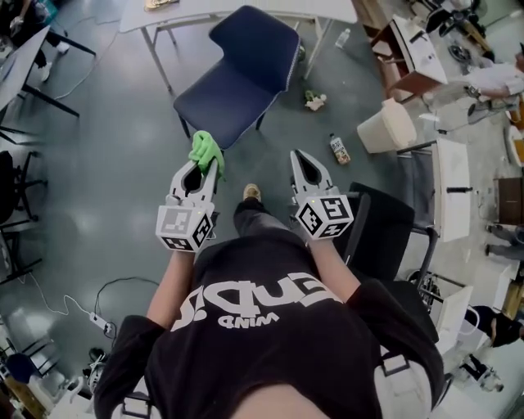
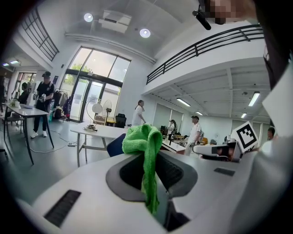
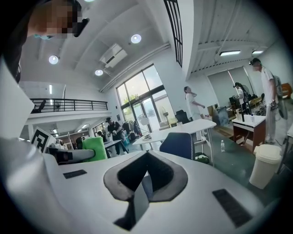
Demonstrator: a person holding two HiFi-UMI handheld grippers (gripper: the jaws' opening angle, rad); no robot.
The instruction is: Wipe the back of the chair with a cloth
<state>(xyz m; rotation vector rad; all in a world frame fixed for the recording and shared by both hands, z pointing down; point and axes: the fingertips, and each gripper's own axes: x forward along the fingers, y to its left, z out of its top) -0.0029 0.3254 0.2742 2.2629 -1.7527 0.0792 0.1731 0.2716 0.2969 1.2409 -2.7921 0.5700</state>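
Observation:
A navy blue chair (image 1: 246, 74) stands on the grey floor ahead of me, its back on the far side next to a white table (image 1: 164, 12). My left gripper (image 1: 205, 166) is shut on a bright green cloth (image 1: 205, 150), held in the air just short of the seat's front edge. In the left gripper view the green cloth (image 2: 146, 146) hangs bunched between the jaws, with the chair back (image 2: 114, 145) behind it. My right gripper (image 1: 300, 157) is shut on nothing, level with the left one. In the right gripper view the chair (image 3: 178, 145) shows ahead and the cloth (image 3: 95, 148) at the left.
A white bin (image 1: 389, 127) and a bottle (image 1: 339, 149) are on the floor to the right of the chair. A black chair (image 1: 381, 229) stands close at my right. Cable and a power strip (image 1: 102, 324) lie at the lower left. People stand at far tables.

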